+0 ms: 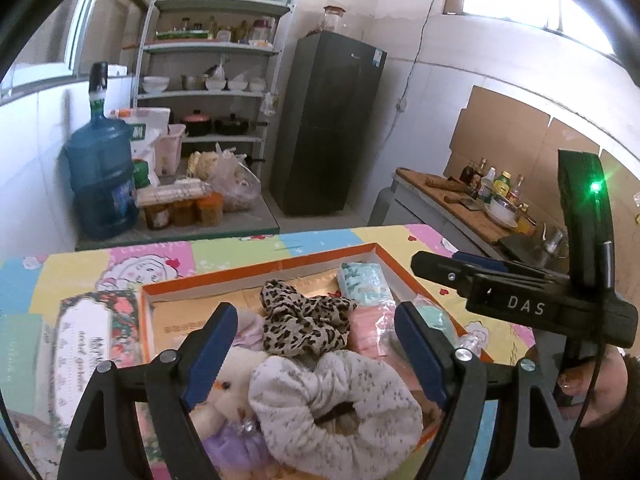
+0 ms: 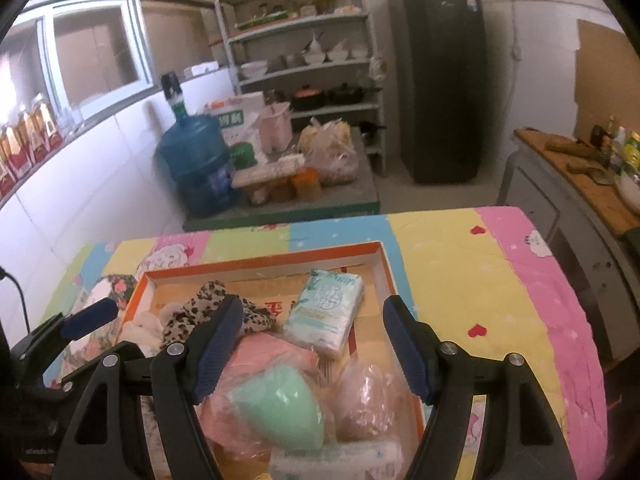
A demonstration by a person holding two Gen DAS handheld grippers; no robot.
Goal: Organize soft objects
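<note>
An orange-rimmed cardboard box (image 1: pixel 260 270) (image 2: pixel 256 260) lies on the colourful table and holds the soft things. In the left wrist view I see a leopard scrunchie (image 1: pixel 308 322), a white speckled scrunchie (image 1: pixel 336 396), a plush toy (image 1: pixel 224 390), a pink pack (image 1: pixel 372 330) and a tissue pack (image 1: pixel 364 282). My left gripper (image 1: pixel 316 354) hovers open above the white scrunchie, nothing between its pads. The right wrist view shows the tissue pack (image 2: pixel 326 312), a mint sponge (image 2: pixel 280 404) in wrap and a pink sponge (image 2: pixel 370 400). My right gripper (image 2: pixel 314 350) is open above them, empty.
A floral booklet (image 1: pixel 88 340) lies left of the box. Bare tablecloth (image 2: pixel 480 292) stretches to the right, its edge dropping off beyond. A blue water jug (image 1: pixel 102 178), a shelf rack (image 1: pixel 216 64) and a dark fridge (image 1: pixel 328 124) stand behind the table; a counter with bottles (image 1: pixel 492 196) is at right.
</note>
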